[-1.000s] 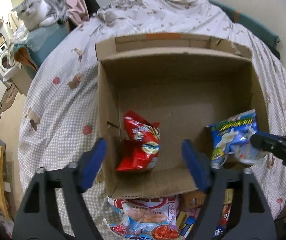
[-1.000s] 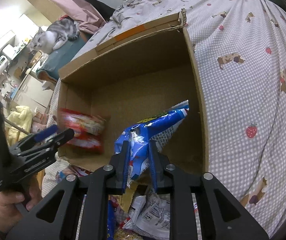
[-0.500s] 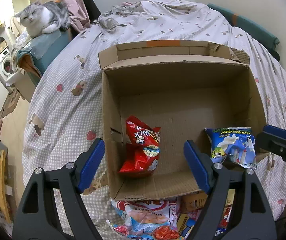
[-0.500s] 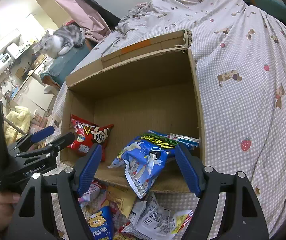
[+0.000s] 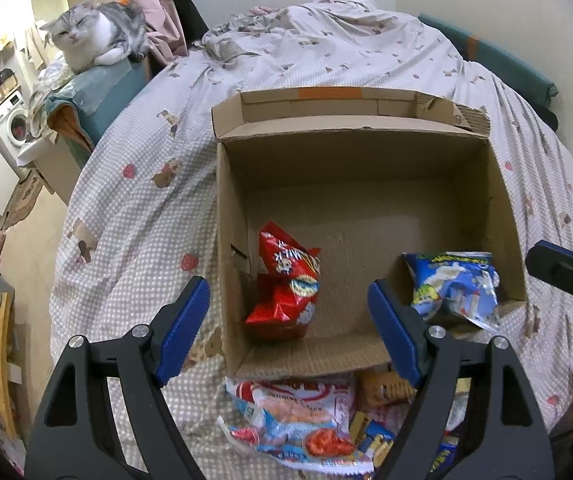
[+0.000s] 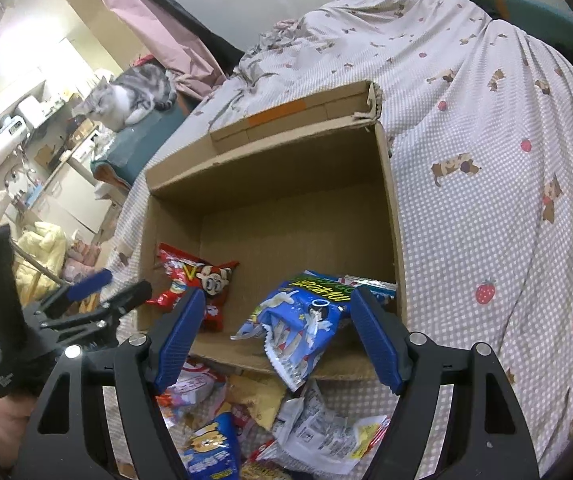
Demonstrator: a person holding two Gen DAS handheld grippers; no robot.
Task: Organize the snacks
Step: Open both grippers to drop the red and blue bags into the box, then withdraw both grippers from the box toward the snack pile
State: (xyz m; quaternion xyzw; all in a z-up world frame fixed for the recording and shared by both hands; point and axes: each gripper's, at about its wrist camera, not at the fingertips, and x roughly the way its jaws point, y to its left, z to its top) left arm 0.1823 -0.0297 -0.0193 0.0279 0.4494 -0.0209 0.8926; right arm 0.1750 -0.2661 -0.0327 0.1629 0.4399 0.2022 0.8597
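An open cardboard box (image 5: 350, 152) (image 6: 270, 160) sits on the bed. A red snack bag (image 5: 286, 284) (image 6: 194, 276) leans in its near left corner. A blue snack bag (image 5: 454, 284) (image 6: 302, 320) lies at the near right corner, with its lower end draped over the front wall. My right gripper (image 6: 277, 300) hangs open just above and in front of the blue bag without touching it; one of its fingers (image 5: 562, 276) shows at the right of the left wrist view. My left gripper (image 5: 286, 292) (image 6: 98, 300) stands open and empty in front of the red bag.
Several loose snack packets (image 5: 298, 420) (image 6: 286, 428) are heaped on the checked bedspread (image 6: 486, 200) against the box's front wall. A cat (image 5: 94, 36) (image 6: 134, 92) lies on a teal cushion at the far left. A person's hand (image 6: 2, 436) holds the left gripper.
My right gripper opened and let go of the blue bag, which settled at the box's near right corner. That gripper then drew back and up a little. The left gripper stayed put.
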